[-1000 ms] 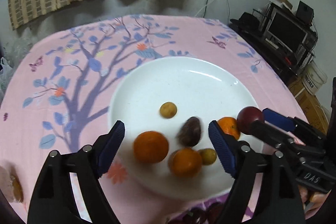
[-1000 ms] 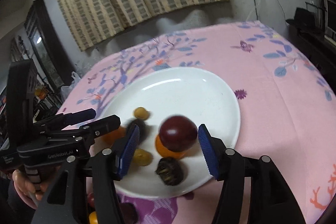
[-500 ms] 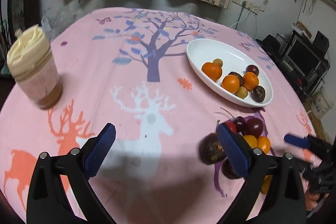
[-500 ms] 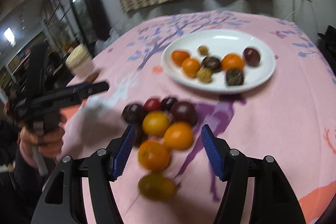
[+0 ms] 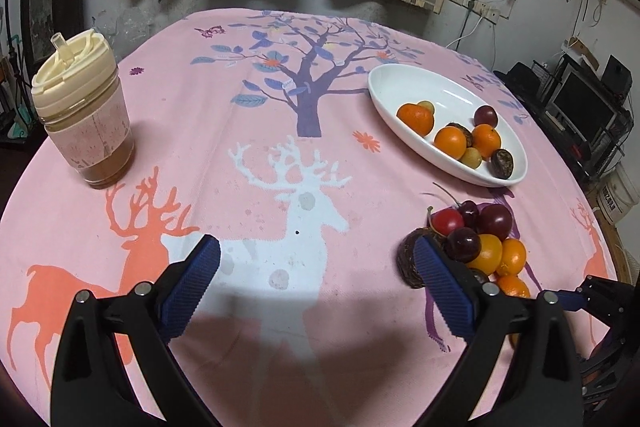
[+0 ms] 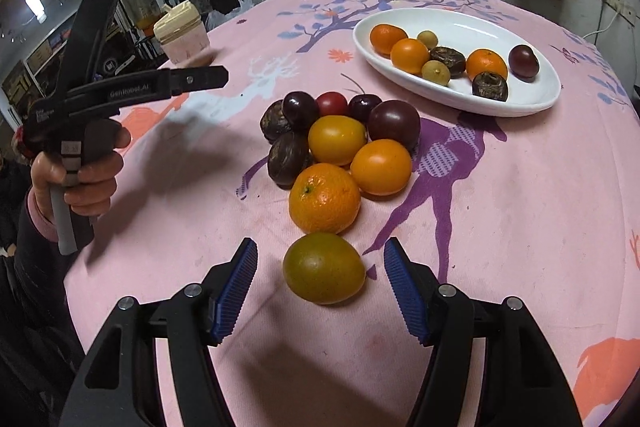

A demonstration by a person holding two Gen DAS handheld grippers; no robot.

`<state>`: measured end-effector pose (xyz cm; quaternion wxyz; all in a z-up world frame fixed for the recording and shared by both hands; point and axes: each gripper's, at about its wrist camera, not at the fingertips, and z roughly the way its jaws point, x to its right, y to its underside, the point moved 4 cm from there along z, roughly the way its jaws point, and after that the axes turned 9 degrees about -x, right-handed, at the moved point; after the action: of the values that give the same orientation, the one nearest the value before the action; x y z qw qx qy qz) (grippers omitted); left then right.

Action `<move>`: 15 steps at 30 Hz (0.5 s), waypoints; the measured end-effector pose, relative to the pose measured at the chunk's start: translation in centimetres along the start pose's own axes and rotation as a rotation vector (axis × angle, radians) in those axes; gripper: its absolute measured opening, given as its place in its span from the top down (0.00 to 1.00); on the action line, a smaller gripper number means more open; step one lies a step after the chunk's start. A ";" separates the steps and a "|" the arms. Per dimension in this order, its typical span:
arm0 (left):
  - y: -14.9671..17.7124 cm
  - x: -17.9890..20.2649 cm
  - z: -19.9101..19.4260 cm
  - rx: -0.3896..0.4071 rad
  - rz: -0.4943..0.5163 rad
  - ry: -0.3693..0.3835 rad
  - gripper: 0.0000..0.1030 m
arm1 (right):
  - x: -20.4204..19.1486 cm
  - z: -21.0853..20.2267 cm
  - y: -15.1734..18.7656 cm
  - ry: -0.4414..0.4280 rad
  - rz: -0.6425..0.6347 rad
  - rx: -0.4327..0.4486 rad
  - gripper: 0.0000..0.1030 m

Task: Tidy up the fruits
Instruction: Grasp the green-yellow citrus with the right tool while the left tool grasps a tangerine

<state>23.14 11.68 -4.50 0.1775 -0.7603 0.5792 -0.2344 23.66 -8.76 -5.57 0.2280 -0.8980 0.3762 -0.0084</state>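
Pink patterned tablecloth (image 6: 520, 211): both grippers have pulled back from the white oval plate (image 6: 532, 99), plum delivered; right gripper (image 6: 320, 285) gapes around the greenish-orange citrus (image 6: 324, 267), left gripper (image 5: 316, 287) open, empty.

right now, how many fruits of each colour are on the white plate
orange fruits: 3
yellow-green fruits: 2
dark brown fruits: 2
dark purple fruit: 1
total on the white plate: 8

left gripper (image 5: 316, 283) wide apart over tablecloth (image 5: 256, 163) | plate (image 5: 384, 95): 7 fruits | cup (image 5: 82, 111) left
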 end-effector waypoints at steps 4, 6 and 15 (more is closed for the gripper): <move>0.1 0.1 0.0 0.000 0.006 -0.004 0.07 | 0.0 0.3 0.1 0.026 -0.009 -0.016 0.36; 0.2 0.2 0.0 0.002 0.010 -0.010 0.07 | -0.1 0.4 0.2 0.033 -0.018 -0.021 0.38; 0.4 0.5 0.3 -0.008 0.021 -0.010 0.07 | 0.6 0.3 0.5 0.058 0.003 -0.025 0.59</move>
<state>23.12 11.11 -4.84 0.1798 -0.7559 0.5874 -0.2263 23.84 -9.38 -6.17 0.2059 -0.8995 0.3842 -0.0292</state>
